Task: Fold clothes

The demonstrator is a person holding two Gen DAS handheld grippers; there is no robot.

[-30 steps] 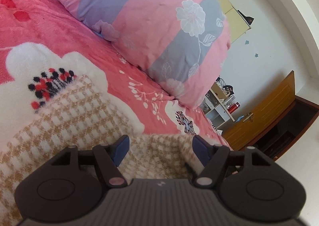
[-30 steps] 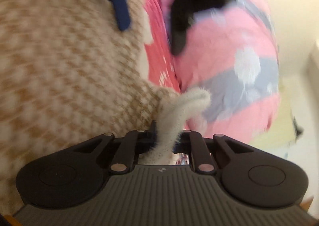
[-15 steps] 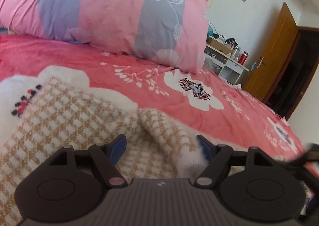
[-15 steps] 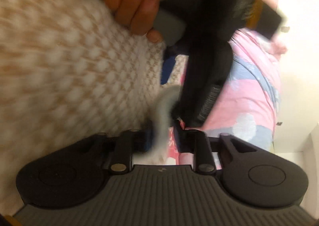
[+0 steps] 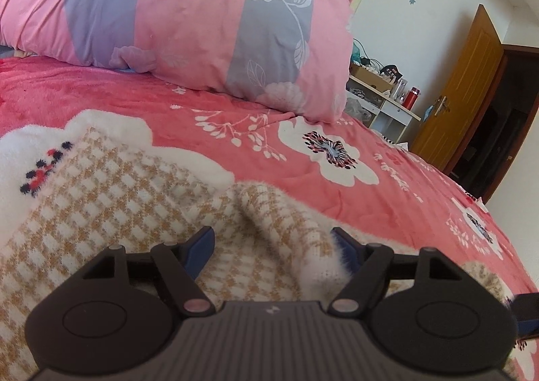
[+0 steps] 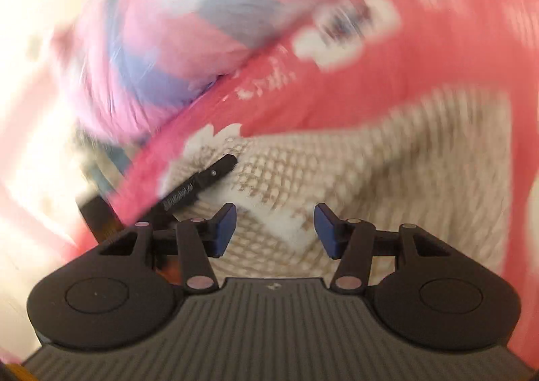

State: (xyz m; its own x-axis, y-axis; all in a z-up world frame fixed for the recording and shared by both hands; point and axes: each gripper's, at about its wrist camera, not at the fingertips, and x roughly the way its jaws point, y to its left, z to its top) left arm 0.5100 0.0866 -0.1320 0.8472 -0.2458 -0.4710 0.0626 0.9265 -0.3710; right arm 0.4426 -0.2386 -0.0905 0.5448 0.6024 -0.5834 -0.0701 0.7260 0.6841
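Left gripper (image 6: 202,184) bears lettering (seemingly unreadable, blurred) over sweater (image 6: 337,172).

Tan-and-white houndstooth sweater (image 5: 111,212) spread on bed, fuzzy sleeve folded over, white lining showing.

The sweater (image 5: 111,199) lies on the bed (image 5: 256,152), spread toward its near edge, with a raised fold (image 5: 279,216) just ahead of the left gripper (image 5: 273,246). Behind the sweater, a pillow (image 5: 202,21) rests on the bed's far side. Past the bed's far right corner stands a shelf (image 5: 384,105), and the door (image 5: 461,91) stands right of it. The right gripper (image 6: 274,229) hangs over the sweater.
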